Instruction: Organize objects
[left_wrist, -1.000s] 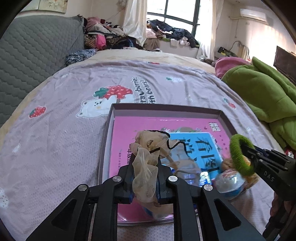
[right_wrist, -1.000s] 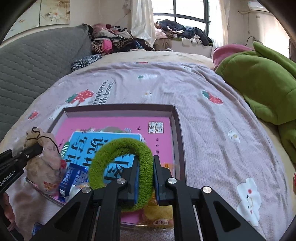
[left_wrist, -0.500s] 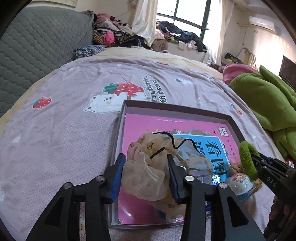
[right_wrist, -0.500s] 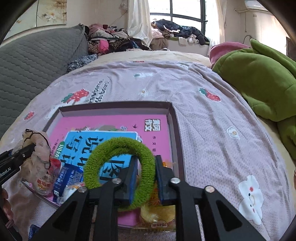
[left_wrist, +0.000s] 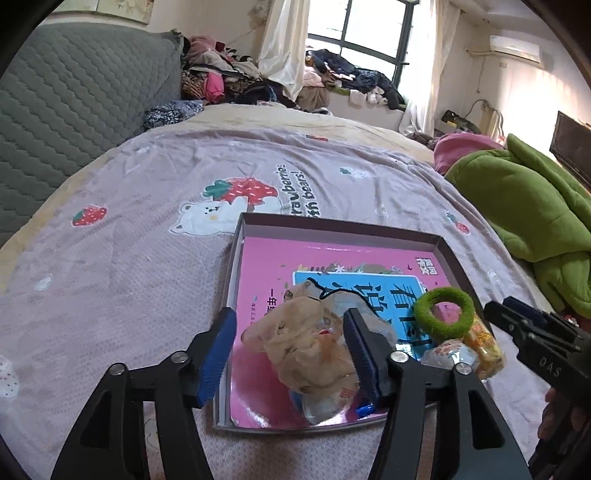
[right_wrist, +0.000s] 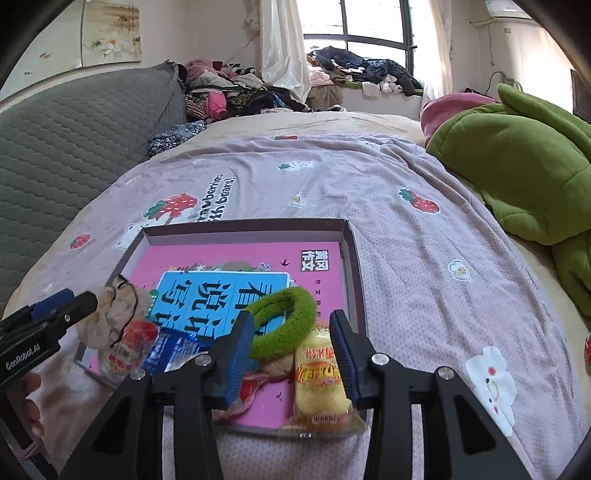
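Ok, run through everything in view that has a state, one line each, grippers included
left gripper: jaws open, either side of the pouch, not gripping.
right gripper: jaws open, holding nothing.
beige mesh pouch: crumpled, lying in the box.
green hair tie: lying free in the box, leaning on the snack.
yellow snack packet: sealed, overhanging the box's near edge.
shallow box: lidless, flat on the bed.

Tray (right_wrist: 352, 258) front crowded; far half (pink book (right_wrist: 236, 254)) bare.
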